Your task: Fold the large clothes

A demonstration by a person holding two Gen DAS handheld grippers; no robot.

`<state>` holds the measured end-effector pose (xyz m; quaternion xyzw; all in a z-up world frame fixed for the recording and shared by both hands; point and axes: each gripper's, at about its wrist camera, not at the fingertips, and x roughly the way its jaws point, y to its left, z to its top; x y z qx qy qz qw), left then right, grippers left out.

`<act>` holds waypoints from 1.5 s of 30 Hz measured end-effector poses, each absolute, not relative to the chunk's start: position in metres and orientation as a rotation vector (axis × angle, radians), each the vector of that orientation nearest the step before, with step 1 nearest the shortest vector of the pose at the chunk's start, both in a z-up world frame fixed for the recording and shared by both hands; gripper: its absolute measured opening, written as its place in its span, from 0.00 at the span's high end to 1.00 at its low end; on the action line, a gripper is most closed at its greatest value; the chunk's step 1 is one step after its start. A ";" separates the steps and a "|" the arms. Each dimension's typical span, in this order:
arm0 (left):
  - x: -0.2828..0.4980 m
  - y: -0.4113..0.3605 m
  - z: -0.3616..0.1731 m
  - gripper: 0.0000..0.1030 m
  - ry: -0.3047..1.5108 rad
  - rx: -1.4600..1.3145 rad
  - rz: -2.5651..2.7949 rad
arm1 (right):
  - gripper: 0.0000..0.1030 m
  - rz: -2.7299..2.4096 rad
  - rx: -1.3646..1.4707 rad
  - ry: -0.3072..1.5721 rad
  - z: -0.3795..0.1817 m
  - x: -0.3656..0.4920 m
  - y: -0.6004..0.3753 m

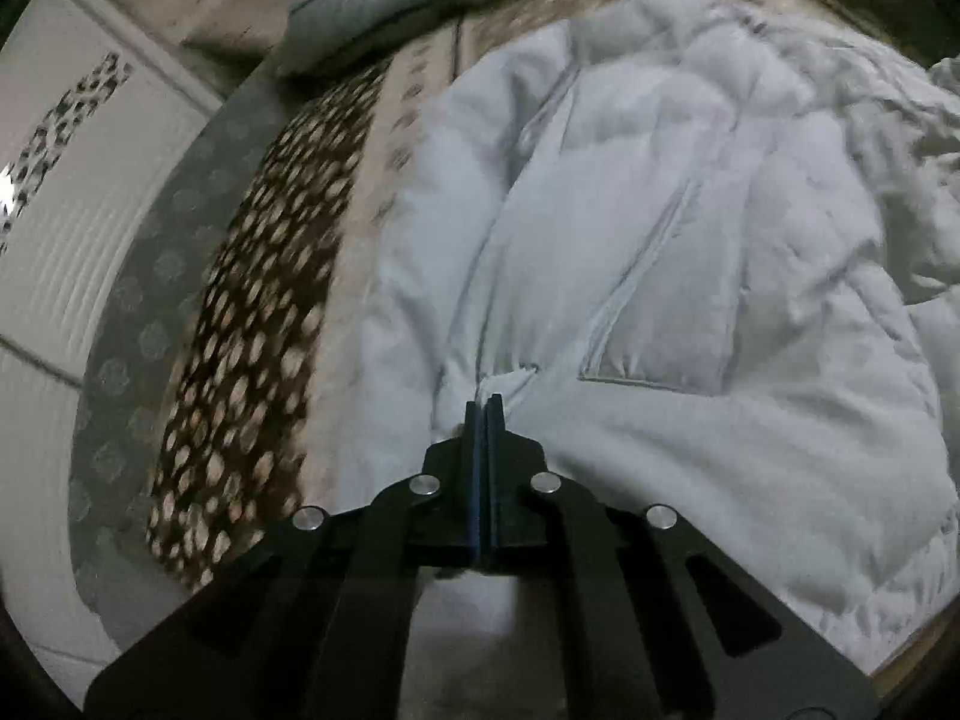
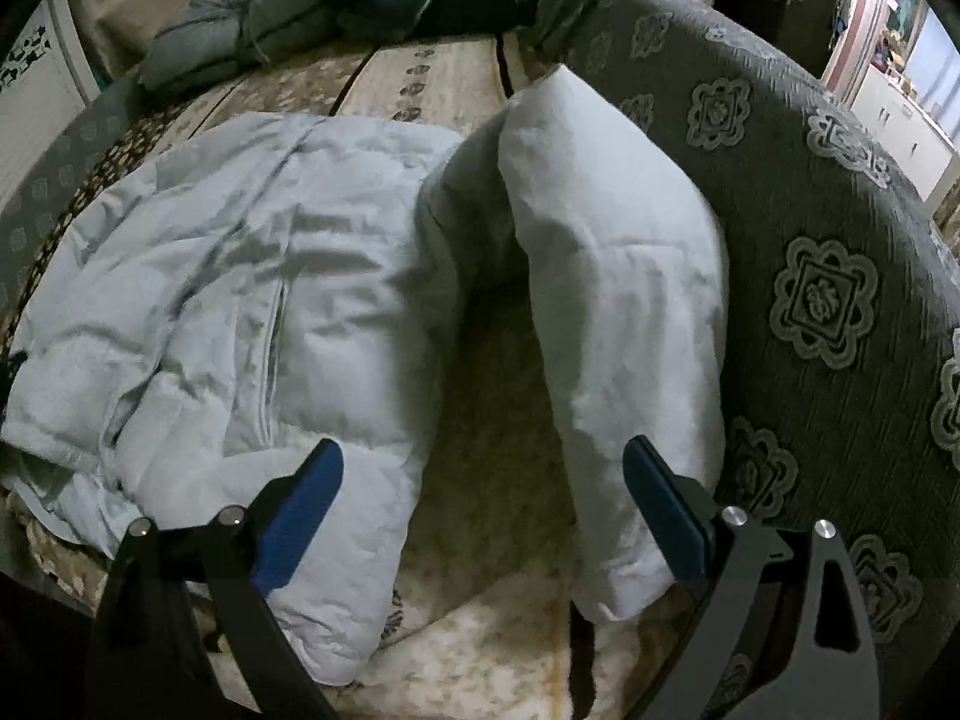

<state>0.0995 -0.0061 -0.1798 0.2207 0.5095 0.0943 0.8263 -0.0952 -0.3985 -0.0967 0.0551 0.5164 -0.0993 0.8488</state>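
Left wrist view has the left gripper (image 1: 486, 402) pinching the pale puffer jacket (image 1: 660, 210), right gripper (image 2: 483, 501) wide open and empty, sleeve (image 2: 624, 312) unfolded, folding barely begun.

Black left gripper (image 1: 485, 405), black right gripper (image 2: 483, 468), blue-padded fingers (image 2: 300, 504), silver rivets

No legible text, labels, brands or numbers anywhere in either wrist view.

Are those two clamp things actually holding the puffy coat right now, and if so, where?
The left gripper pinches a fold of the pale blue jacket beside its pocket. The right gripper is open, holding nothing, near the sleeve.
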 end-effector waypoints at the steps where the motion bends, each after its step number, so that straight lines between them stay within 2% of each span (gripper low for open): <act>1: 0.095 0.006 -0.180 1.00 1.092 0.455 0.213 | 0.08 -0.200 0.125 1.093 -0.099 -0.092 -0.397; 5: 0.073 0.057 -0.195 1.00 1.153 0.520 0.347 | 0.08 -0.059 0.166 1.197 -0.127 -0.075 -0.382; 8: 0.050 0.126 -0.212 1.00 1.266 0.416 0.422 | 0.08 -0.001 0.087 1.308 -0.156 -0.062 -0.365; 12: 0.024 0.176 -0.191 1.00 1.164 0.183 0.393 | 0.08 -0.037 0.219 1.377 -0.179 -0.051 -0.385; 13: 0.031 0.172 -0.185 0.96 1.127 0.143 0.382 | 0.08 -0.039 0.334 1.405 -0.189 -0.048 -0.397; 14: 0.030 0.173 -0.176 0.73 1.086 0.111 0.373 | 0.08 -0.031 0.411 1.426 -0.197 -0.048 -0.403; 15: 0.031 0.167 -0.168 0.54 1.041 0.089 0.358 | 0.08 -0.012 0.497 1.453 -0.206 -0.047 -0.407; 16: 0.035 0.158 -0.161 0.18 0.998 0.078 0.344 | 0.08 0.010 0.552 1.476 -0.213 -0.047 -0.408; 17: 0.043 0.151 -0.159 0.05 0.974 0.079 0.338 | 0.09 0.055 0.603 1.509 -0.220 -0.045 -0.405; 18: 0.048 0.138 -0.154 0.05 0.949 0.087 0.311 | 0.22 0.086 0.614 1.518 -0.223 -0.044 -0.402; 19: 0.054 0.128 -0.154 0.05 0.941 0.095 0.289 | 0.42 0.116 0.591 1.521 -0.221 -0.041 -0.397; 20: 0.062 0.114 -0.153 0.05 0.933 0.110 0.264 | 0.51 0.106 0.564 1.508 -0.217 -0.036 -0.398; 21: 0.067 0.108 -0.157 0.05 0.933 0.121 0.254 | 0.71 0.083 0.542 1.467 -0.207 -0.030 -0.400; 22: 0.075 0.097 -0.158 0.05 0.935 0.134 0.237 | 0.79 0.034 0.505 1.410 -0.193 -0.028 -0.404; 26: 0.088 0.065 -0.154 0.05 0.943 0.165 0.182 | 0.85 -0.436 -0.031 1.008 -0.090 -0.032 -0.403; 27: 0.093 0.054 -0.154 0.05 0.941 0.176 0.174 | 0.85 -0.527 -0.147 0.928 -0.071 -0.037 -0.408; 28: 0.094 0.048 -0.150 0.05 0.939 0.180 0.167 | 0.91 -0.573 -0.212 0.928 -0.069 -0.038 -0.413; 30: 0.099 0.037 -0.144 0.05 0.933 0.162 0.156 | 0.89 -0.578 -0.247 1.131 -0.103 -0.044 -0.446; 32: 0.107 0.037 -0.136 0.05 0.942 0.102 0.144 | 0.78 -0.517 -0.054 1.284 -0.143 -0.064 -0.480; 33: 0.115 0.037 -0.139 0.05 0.961 0.060 0.147 | 0.69 -0.495 0.033 1.338 -0.157 -0.073 -0.496; 35: 0.129 0.029 -0.149 0.05 0.998 0.020 0.149 | 0.48 -0.522 0.100 1.263 -0.145 -0.084 -0.521; 37: 0.141 0.020 -0.164 0.05 1.075 -0.009 0.119 | 0.11 -0.540 0.133 1.062 -0.110 -0.091 -0.530; 39: 0.138 0.003 -0.177 0.05 1.144 0.007 0.062 | 0.06 -0.496 0.170 0.955 -0.094 -0.095 -0.530; 45: 0.136 -0.058 -0.233 0.03 1.364 0.180 -0.034 | 0.06 -0.417 0.215 0.938 -0.098 -0.067 -0.512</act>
